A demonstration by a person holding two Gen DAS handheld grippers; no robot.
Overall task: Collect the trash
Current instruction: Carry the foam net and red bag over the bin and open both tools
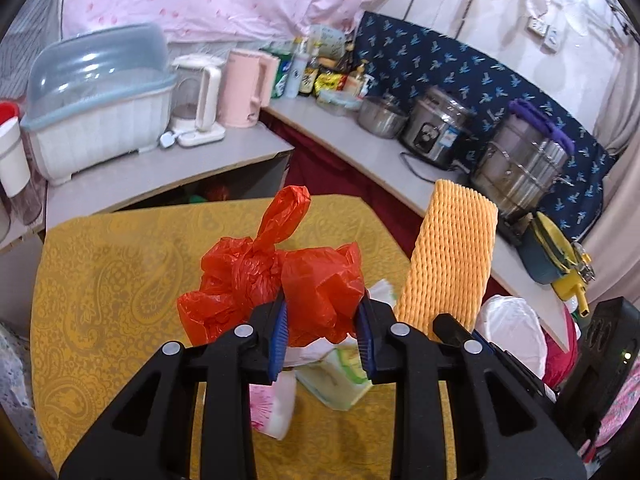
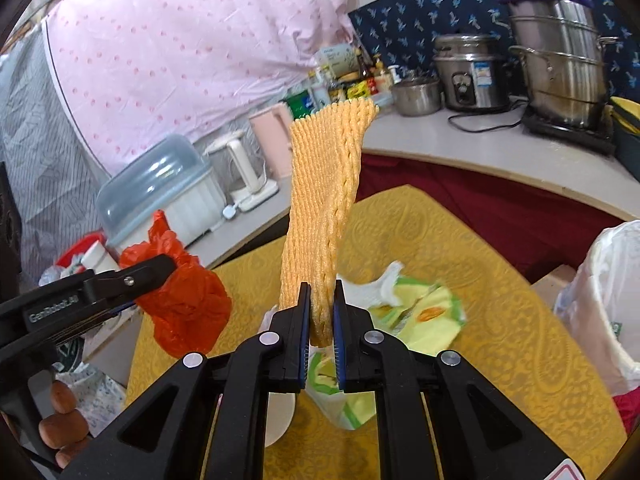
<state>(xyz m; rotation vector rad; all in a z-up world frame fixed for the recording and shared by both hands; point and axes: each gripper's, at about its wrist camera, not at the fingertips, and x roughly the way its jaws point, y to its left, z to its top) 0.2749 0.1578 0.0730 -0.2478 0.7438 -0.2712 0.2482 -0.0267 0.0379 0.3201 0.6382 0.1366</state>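
The left gripper (image 1: 322,330) clamps a crumpled red plastic bag (image 1: 276,280) above the yellow counter (image 1: 120,280); just right of that bag, the right gripper (image 2: 322,316) pinches an upright orange foam net (image 2: 324,208), both raised over a green tissue pack (image 2: 424,316)

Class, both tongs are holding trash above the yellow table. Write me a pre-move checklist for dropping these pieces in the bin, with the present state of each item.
1. Left tongs grip the red plastic bag: ok, bag pinched between the pads.
2. Right tongs grip the orange foam net: ok, clamped at its lower end.
3. Bin with white liner in sight: ok, at the right beside the yellow table.
4. Bin mouth open: cannot tell, rim is cut off.
5. Trash left behind: not ok, the green-yellow wrapper lies on the table.
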